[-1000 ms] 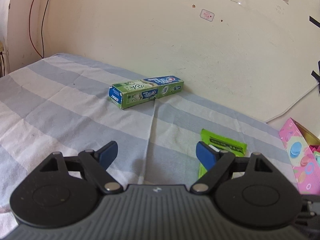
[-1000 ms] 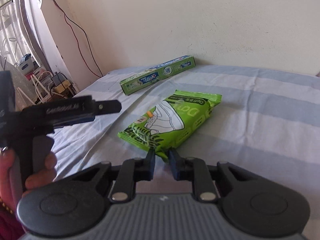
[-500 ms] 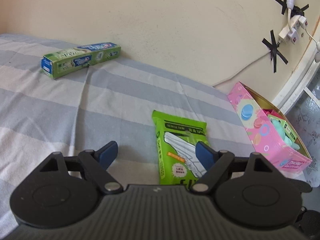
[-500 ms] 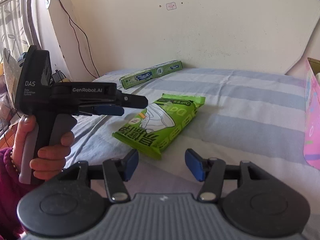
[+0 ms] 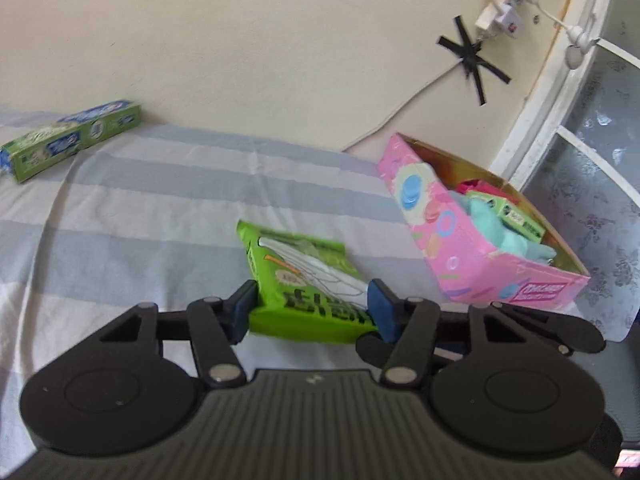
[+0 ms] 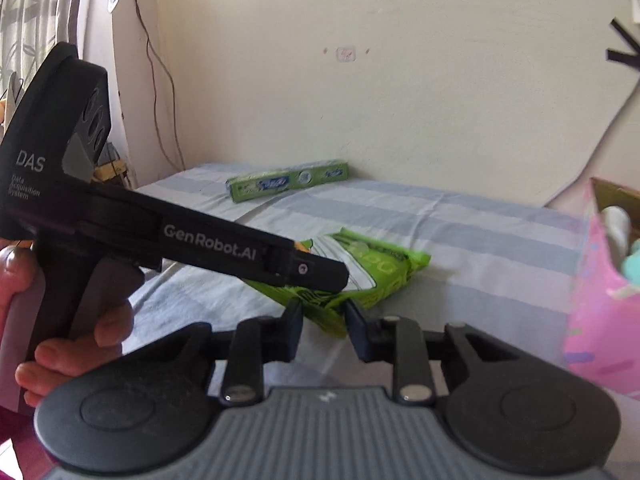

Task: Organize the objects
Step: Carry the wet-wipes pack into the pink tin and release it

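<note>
A green wipes packet point(image 5: 304, 280) lies on the striped bed sheet. My left gripper point(image 5: 312, 306) has closed its blue pads on the packet's near end, one on each side. In the right wrist view the packet point(image 6: 372, 268) lies under the left gripper's black body point(image 6: 208, 240), which a hand holds. My right gripper point(image 6: 323, 322) is partly open with the packet's corner just ahead of its tips, and holds nothing. A green toothpaste box point(image 5: 68, 140) lies at the far left by the wall; it also shows in the right wrist view point(image 6: 288, 180).
A pink cardboard box point(image 5: 472, 248) holding teal and green items stands to the right of the packet, seen also in the right wrist view point(image 6: 600, 300). The cream wall runs behind the bed. A window frame point(image 5: 560, 92) and cables are at far right.
My left gripper moved forward onto the packet and closed on its near end. My right gripper let go of the packet, opened, then narrowed again and drew back a little.
</note>
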